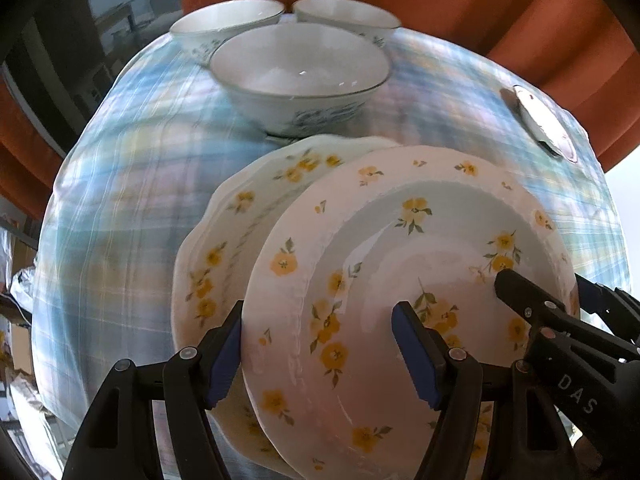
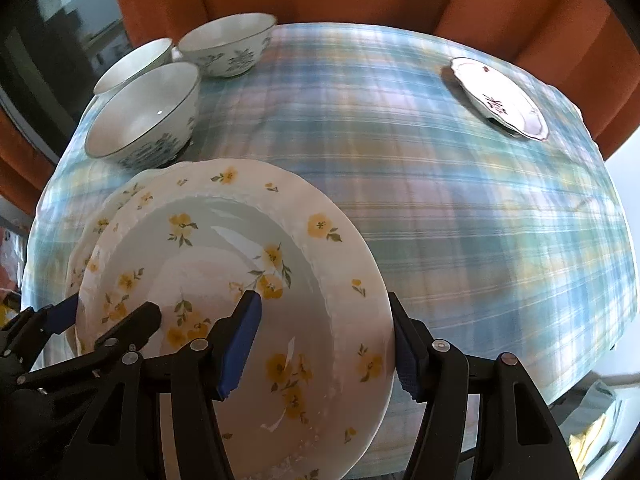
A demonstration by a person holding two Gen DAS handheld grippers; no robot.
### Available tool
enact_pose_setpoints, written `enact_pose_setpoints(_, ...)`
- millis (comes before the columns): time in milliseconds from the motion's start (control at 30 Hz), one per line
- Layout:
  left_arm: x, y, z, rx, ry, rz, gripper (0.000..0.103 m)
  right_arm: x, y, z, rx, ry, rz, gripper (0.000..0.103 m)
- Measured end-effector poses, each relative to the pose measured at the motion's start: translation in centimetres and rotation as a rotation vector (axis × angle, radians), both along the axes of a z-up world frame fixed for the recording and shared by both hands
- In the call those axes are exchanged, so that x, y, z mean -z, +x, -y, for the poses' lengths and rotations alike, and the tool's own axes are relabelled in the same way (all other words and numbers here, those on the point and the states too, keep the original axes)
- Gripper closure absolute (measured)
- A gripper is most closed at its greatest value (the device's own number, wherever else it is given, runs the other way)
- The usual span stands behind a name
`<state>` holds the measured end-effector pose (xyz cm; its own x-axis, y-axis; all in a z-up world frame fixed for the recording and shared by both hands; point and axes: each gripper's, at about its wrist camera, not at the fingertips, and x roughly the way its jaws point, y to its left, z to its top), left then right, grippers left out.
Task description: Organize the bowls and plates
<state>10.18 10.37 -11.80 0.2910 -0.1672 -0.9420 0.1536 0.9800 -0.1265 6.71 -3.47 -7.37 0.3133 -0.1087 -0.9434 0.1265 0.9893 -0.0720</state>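
Above the plaid surface we hold the yellow-flowered plate with both tools, left tool and right tool clamping opposite rims, a matching plate just beneath, offset left.

Bright daylight; motion-blurred cloth; fisheye-warped edges

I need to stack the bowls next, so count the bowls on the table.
3, clustered at the table's far left corner: the nearest bowl just beyond the yellow-flowered plates, one bowl behind it, and one bowl to the right. None appear hidden.
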Motion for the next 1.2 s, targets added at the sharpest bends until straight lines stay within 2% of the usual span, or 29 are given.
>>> enact_pose_setpoints(300, 0.6, 0.5, -0.2, -0.006, 0.022, 0.011, 0.031, 1.0, 1.1, -0.6, -0.005, -0.011, -0.024, 0.039)
enact_pose_setpoints(800, 0.8, 1.2, 0.9, -0.085, 0.149, 0.009, 0.025, 1.6, 1.6, -0.1, -0.067, 0.037, -0.048, 0.044)
enact_pose_setpoints(900, 0.8, 1.2, 1.3, -0.095, 0.184, 0.002, 0.018, 1.6, 1.5, 0.2, -0.086, 0.062, -0.051, 0.047)
enact_pose_setpoints(1000, 0.7, 1.2, 1.4, -0.104, 0.195, -0.009, 0.018, 1.4, 1.3, 0.7, -0.082, 0.083, -0.055, 0.051)
enact_pose_setpoints(1100, 0.5, 0.7, 1.7, -0.078, 0.215, -0.008, 0.018, 1.1, 1.2, 1.1, -0.072, 0.102, -0.054, 0.06)
enact_pose_setpoints(1200, -0.1, 0.4, 1.5, -0.07, 0.225, 0.016, 0.018, 0.9, 1.0, 1.3, -0.063, 0.115, -0.051, 0.062)
